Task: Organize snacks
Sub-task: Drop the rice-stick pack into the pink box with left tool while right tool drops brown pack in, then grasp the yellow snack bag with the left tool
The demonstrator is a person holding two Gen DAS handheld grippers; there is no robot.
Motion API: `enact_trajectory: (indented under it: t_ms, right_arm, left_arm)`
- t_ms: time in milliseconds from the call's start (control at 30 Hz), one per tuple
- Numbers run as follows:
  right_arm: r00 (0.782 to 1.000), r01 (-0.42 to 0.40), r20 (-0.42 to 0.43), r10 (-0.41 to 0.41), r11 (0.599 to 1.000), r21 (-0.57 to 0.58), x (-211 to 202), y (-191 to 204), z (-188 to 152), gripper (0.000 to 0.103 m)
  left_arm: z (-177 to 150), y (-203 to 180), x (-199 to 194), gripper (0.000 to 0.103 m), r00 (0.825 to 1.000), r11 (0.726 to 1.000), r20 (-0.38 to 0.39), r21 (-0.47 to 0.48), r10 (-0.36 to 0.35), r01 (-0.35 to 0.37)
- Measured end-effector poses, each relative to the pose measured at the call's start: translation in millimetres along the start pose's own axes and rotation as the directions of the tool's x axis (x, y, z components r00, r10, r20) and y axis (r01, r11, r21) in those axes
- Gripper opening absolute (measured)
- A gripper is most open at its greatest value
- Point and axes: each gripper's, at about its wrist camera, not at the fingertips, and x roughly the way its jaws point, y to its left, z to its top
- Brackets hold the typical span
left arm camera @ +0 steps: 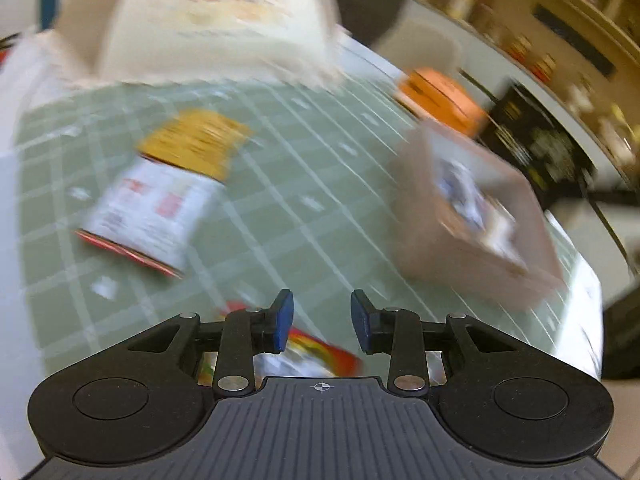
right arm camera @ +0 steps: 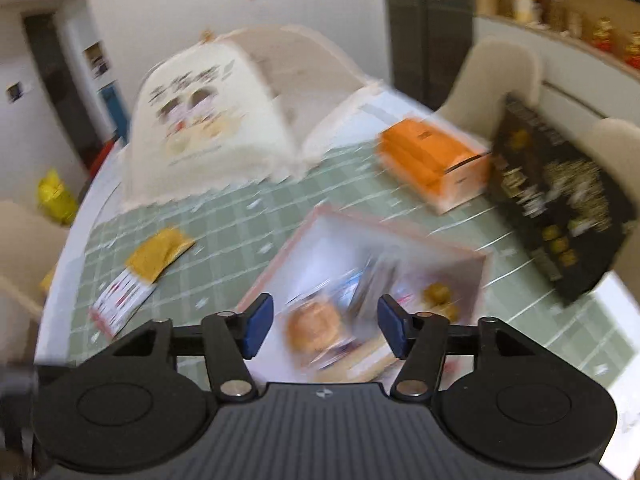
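Note:
Both views are blurred. My left gripper (left arm camera: 322,324) hangs open low over the green checked mat (left arm camera: 280,184), with nothing between its blue pads. A red, colourful snack packet (left arm camera: 320,354) lies on the mat just under its fingers. A yellow-and-white packet (left arm camera: 168,184) lies flat to the left, and the open pink box (left arm camera: 460,256) stands to the right. My right gripper (right arm camera: 326,328) is open above that pink box (right arm camera: 320,232), which holds several wrapped snacks (right arm camera: 316,328). The yellow-and-white packet (right arm camera: 140,272) shows at its left.
A cream mesh food cover (right arm camera: 200,120) stands at the back of the round table. An orange box (right arm camera: 436,160) and a black printed bag (right arm camera: 560,208) sit at the right. Beige chairs (right arm camera: 492,76) ring the table; shelves with jars (right arm camera: 560,12) stand behind.

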Motion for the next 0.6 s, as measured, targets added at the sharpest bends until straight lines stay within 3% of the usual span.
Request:
enact_trajectory:
  t_ms: [267,367,433,533,600]
  right_arm:
    - [0.990,-0.107,-0.109,0.094,0.988,-0.115,10.6,80.1,-67.1,0.061]
    - [0.988,-0.086,-0.140,0.064,0.984,-0.155,9.6,97.4,-90.2,0.061]
    - [0.987,-0.066,-0.155,0.036,0.979,-0.191,10.5,104.6,-105.4,0.061]
    - [0.984,-0.043,-0.176,0.006,0.977,-0.209,14.1,106.7,-121.5,0.061]
    - [0.980,-0.038,-0.198,0.000,0.982,-0.186,20.8,105.3,-127.3,0.061]
  left_arm:
    - [103.2,63.4,34.4,0.036,0.986,0.995,0.136,-0.032,0.098,-0.094]
    - [134.2,77.7,71.1,0.036,0.983,0.989,0.106,-0.018,0.148,-0.147]
    - [144.4,86.4,92.9,0.036,0.987,0.989,0.067,-0.026,0.145,-0.144]
    - [144.7,89.5,114.2,0.037,0.992,0.992,0.026,-0.010,0.123,-0.122]
    - [138.4,82.8,114.4,0.037,0.994,0.994,0.037,0.035,0.106,-0.107]
